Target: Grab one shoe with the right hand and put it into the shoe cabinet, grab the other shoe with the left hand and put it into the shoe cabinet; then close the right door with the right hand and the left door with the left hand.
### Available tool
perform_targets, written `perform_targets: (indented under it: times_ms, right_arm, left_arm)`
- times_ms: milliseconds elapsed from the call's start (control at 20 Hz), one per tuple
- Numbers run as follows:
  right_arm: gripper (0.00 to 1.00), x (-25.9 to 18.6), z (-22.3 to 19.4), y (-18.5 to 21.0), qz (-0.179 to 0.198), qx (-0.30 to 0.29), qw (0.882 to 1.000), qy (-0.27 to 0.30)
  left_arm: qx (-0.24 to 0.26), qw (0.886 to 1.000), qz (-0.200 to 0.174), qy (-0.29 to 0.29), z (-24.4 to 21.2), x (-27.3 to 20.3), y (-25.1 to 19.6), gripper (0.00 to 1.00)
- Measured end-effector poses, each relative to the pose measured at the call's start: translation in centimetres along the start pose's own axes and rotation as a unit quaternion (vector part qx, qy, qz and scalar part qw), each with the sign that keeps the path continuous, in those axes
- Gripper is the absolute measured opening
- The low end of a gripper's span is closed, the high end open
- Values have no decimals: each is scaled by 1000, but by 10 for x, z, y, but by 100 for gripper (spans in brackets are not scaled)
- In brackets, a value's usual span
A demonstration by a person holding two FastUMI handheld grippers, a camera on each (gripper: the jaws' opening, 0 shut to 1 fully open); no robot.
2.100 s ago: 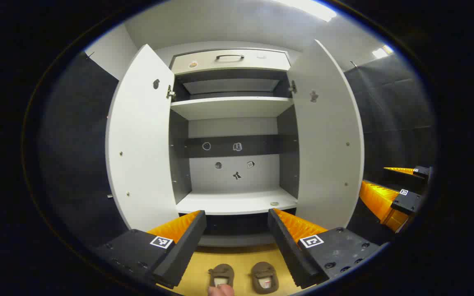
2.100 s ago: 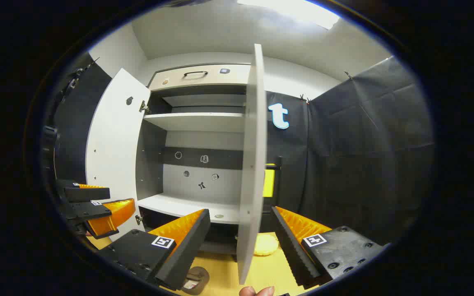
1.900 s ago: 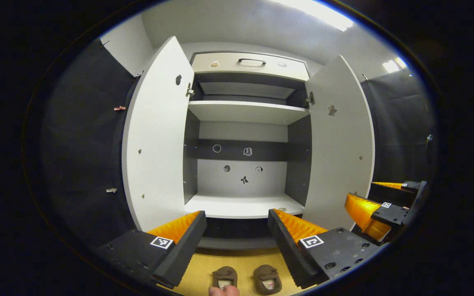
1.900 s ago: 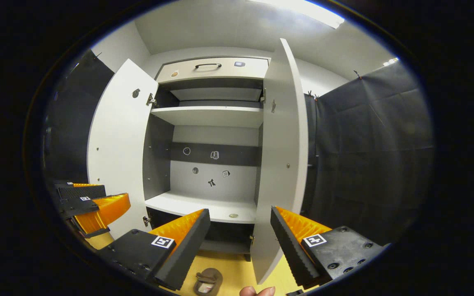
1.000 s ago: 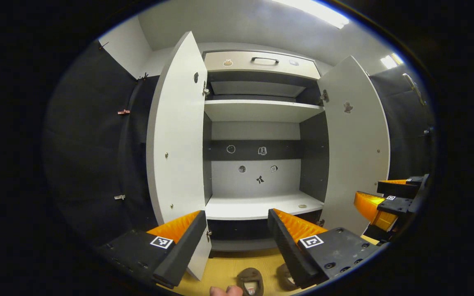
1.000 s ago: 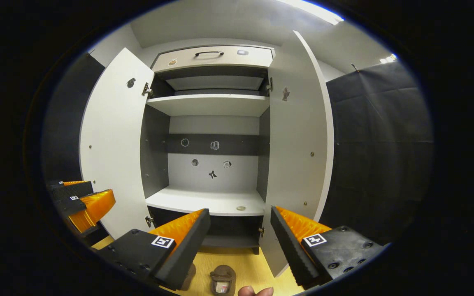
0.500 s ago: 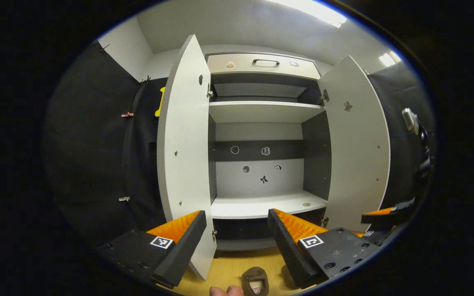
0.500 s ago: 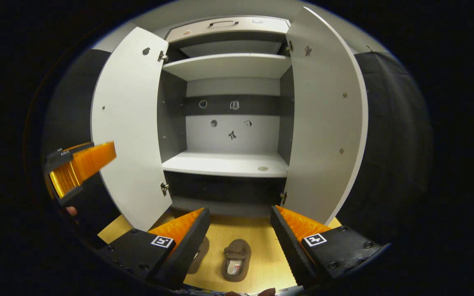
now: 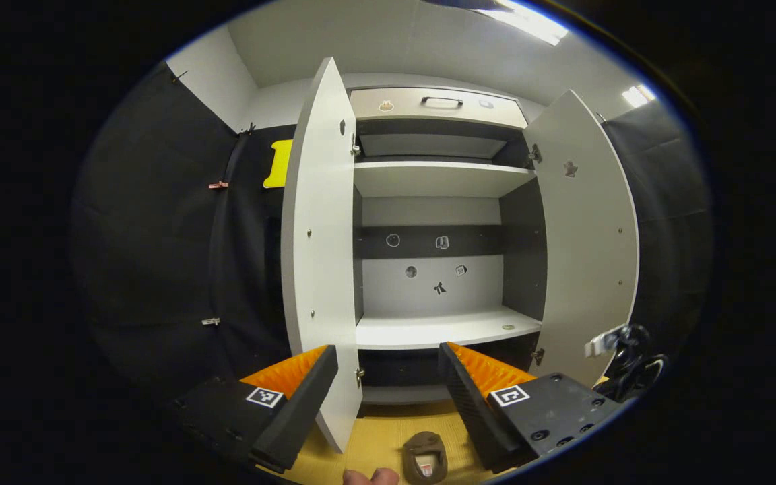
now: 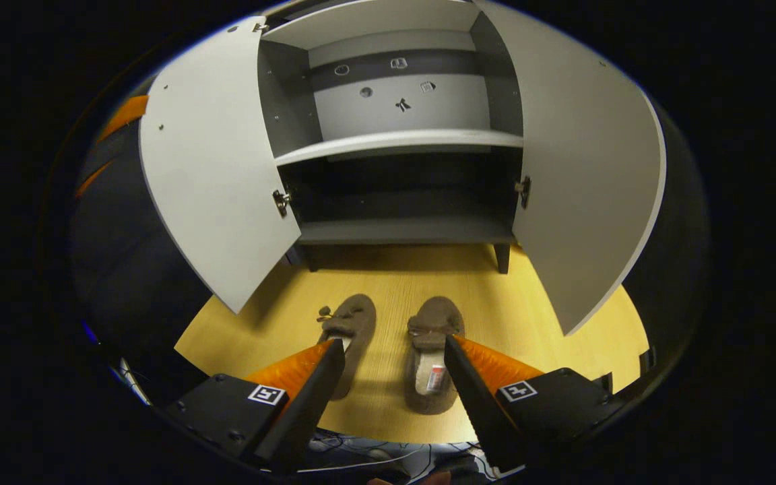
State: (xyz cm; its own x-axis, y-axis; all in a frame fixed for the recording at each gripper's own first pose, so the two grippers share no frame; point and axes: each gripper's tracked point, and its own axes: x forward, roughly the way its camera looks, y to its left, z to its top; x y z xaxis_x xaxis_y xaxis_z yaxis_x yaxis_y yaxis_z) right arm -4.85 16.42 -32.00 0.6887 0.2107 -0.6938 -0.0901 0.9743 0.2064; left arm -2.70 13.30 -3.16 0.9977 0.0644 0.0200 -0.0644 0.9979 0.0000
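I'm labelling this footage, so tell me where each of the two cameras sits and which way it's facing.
Left gripper view: rides the open left gripper, facing level into the shoe cabinet; a fingertip shows below.
Right gripper view: rides the open right gripper, tilted down at two shoes on the floor.
Both show the open cabinet doors and a shoe.

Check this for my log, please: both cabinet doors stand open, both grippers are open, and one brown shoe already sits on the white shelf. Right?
Not quite: neither shoe is shelved. The right gripper view shows the left shoe and right shoe lying side by side on the yellow floor before the cabinet. Both doors stand open, and the right gripper and left gripper are open.
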Motion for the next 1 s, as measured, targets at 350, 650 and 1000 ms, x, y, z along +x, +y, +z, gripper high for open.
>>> perform_targets:
  times_ms: [350, 650, 1000]
  right_arm:
    - [98, 64, -44, -8, -2, 30, 999, 45]
    - [94, 120, -62, -18, -21, 57, 997, 52]
    - [23, 168, -66, -40, -77, 50, 995, 37]
  left_arm:
    - [-6, 1000, 9, 21, -21, -5, 7, 96]
    - [-6, 999, 11, 36, -37, -4, 10, 96]
    - [-5, 998, 14, 62, -58, 0, 14, 96]
